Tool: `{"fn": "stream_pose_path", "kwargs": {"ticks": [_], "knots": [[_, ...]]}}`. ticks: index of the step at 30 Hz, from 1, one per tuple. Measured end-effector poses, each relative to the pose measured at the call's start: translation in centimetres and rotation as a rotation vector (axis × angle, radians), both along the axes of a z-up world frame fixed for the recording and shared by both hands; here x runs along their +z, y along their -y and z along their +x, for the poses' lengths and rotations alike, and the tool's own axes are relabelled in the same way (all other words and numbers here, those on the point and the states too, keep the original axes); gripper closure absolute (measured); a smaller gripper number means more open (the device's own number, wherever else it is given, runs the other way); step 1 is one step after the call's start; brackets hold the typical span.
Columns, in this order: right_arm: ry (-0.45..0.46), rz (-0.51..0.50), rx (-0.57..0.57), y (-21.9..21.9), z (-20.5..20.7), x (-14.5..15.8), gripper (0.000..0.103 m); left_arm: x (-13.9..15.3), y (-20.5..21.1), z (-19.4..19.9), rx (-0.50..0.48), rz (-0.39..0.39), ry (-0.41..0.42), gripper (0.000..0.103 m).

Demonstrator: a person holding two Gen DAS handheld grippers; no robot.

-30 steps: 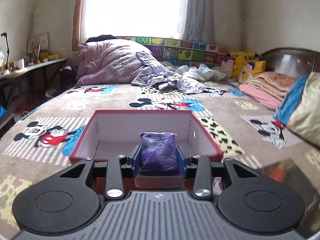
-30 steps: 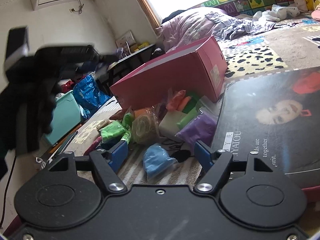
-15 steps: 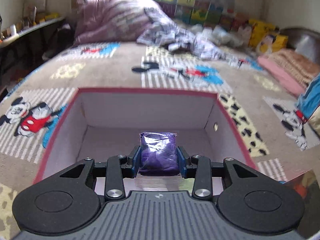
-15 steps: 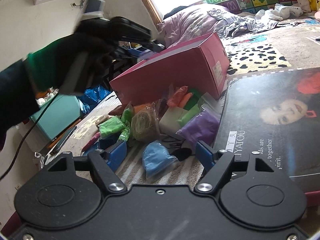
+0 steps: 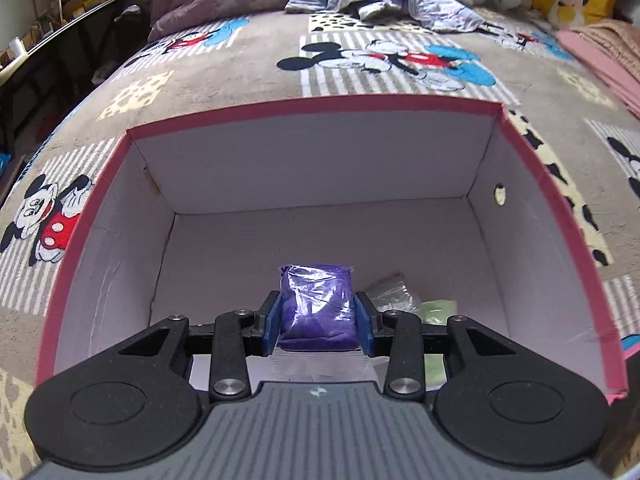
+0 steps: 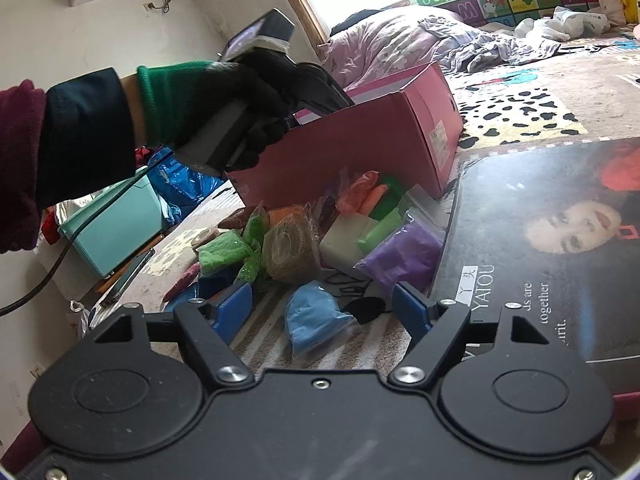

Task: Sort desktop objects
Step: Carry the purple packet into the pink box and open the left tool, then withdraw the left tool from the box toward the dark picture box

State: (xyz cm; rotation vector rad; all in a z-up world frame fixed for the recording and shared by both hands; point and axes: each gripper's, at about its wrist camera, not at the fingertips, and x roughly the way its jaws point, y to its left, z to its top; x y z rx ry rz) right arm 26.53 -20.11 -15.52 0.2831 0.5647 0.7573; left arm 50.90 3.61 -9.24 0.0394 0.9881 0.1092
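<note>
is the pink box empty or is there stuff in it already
Not empty. In the left wrist view, a clear packet and a light green packet lie on the pink box floor, beside the gripper-held purple packet.

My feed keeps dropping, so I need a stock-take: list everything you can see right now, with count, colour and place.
box: one, pink outside, white inside, on the bed cover
purple bag: one, in the left gripper over the box
bags in the box: at least two, one clear, one pale green, at the right side
pile of bags: many, green, orange, purple, white, in front of the box
blue bag: one, between the right gripper's fingers, untouched
poster board: one, dark, right of the pile
left gripper: shut on the purple bag
right gripper: open
gloved hand: one, black, holding the left gripper
</note>
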Motion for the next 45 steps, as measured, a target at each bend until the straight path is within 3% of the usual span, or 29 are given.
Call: {"fn": "stream_pose_path", "kwargs": {"ticks": [3, 5, 7, 15, 24, 27, 29, 37, 45], "knots": [[0.001, -0.003, 0.003, 0.0, 0.0, 0.0, 0.025, 0.4, 0.3, 0.1, -0.006, 0.017, 0.004, 0.066], [0.002, -0.003, 0.004, 0.0, 0.1, 0.0, 0.025, 0.6, 0.6, 0.1, -0.011, 0.031, 0.006, 0.052], [0.002, -0.002, 0.005, 0.0, 0.1, 0.0, 0.025, 0.9, 0.6, -0.1, -0.009, 0.033, 0.013, 0.046], [0.004, -0.009, 0.004, -0.1, 0.4, 0.1, 0.025, 2.9, 1.3, -3.5, -0.013, 0.040, 0.108, 0.046], [0.022, -0.024, -0.002, -0.2, -0.1, -0.1, 0.025, 5.6, 4.3, -10.2, -0.104, 0.255, 0.231, 0.046], [0.031, -0.033, -0.005, -0.4, -0.3, -0.2, 0.025, 6.2, 5.0, -12.2, -0.132, 0.292, 0.255, 0.044], [0.038, -0.043, -0.005, -0.5, -0.5, -0.3, 0.025, 6.6, 5.1, -13.5, -0.140, 0.292, 0.264, 0.038], [0.073, -0.091, -0.002, -1.2, -1.5, -0.5, 0.024, 7.9, 5.1, -17.8, -0.163, 0.264, 0.282, 0.037], [0.082, -0.117, -0.002, -1.7, -2.5, -0.6, 0.022, 7.1, 4.1, -21.6, -0.158, 0.240, 0.271, 0.037]]}}
